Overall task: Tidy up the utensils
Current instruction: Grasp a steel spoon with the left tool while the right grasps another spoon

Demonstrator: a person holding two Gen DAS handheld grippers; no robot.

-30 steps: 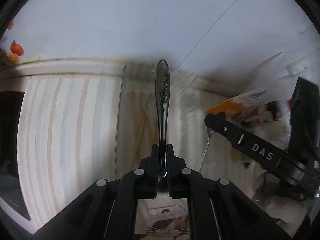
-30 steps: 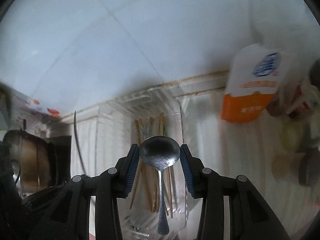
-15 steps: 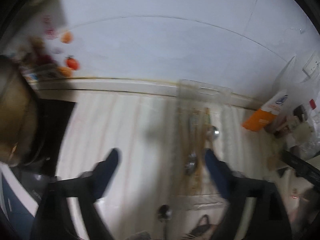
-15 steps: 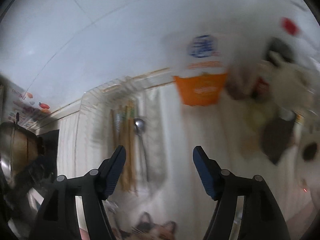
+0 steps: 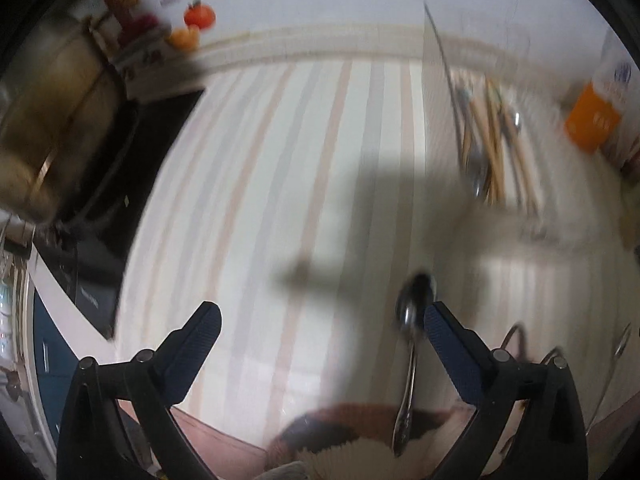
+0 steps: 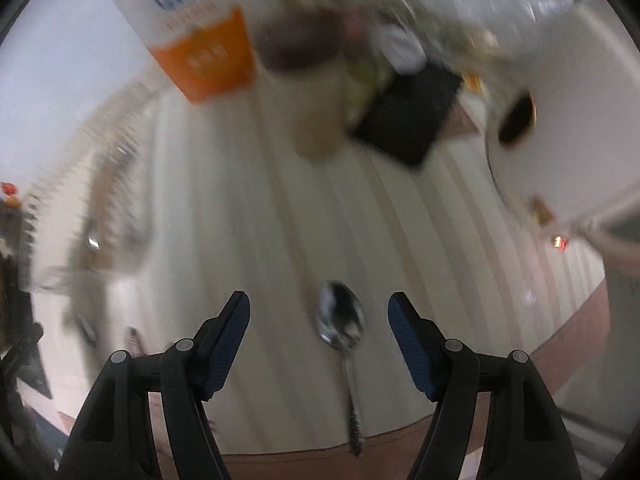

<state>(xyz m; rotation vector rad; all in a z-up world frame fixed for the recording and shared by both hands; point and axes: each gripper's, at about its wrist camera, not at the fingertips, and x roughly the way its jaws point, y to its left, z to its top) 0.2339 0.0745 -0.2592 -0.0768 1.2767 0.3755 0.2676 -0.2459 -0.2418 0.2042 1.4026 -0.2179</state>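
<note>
My left gripper (image 5: 320, 330) is open and empty above the striped cloth. A metal spoon (image 5: 410, 344) lies on the cloth just inside its right finger. The clear utensil tray (image 5: 492, 144), with chopsticks and spoons in it, sits at the far right of the left wrist view. My right gripper (image 6: 319, 320) is open and empty. A metal spoon (image 6: 343, 332) lies on the cloth between its fingers, bowl away from me. The tray (image 6: 100, 208) shows blurred at the left of the right wrist view.
A stove with a pot (image 5: 44, 120) is at the left. An orange and white carton (image 6: 200, 40), a dark pouch (image 6: 408, 120) and jars crowd the back right. The table's front edge (image 6: 280, 456) runs just below the spoon handle.
Both grippers let go of their utensils into the tray, opened wide, and pulled back toward the table's front. The left swung left, the right swung right. Each now hangs over a loose spoon.
</note>
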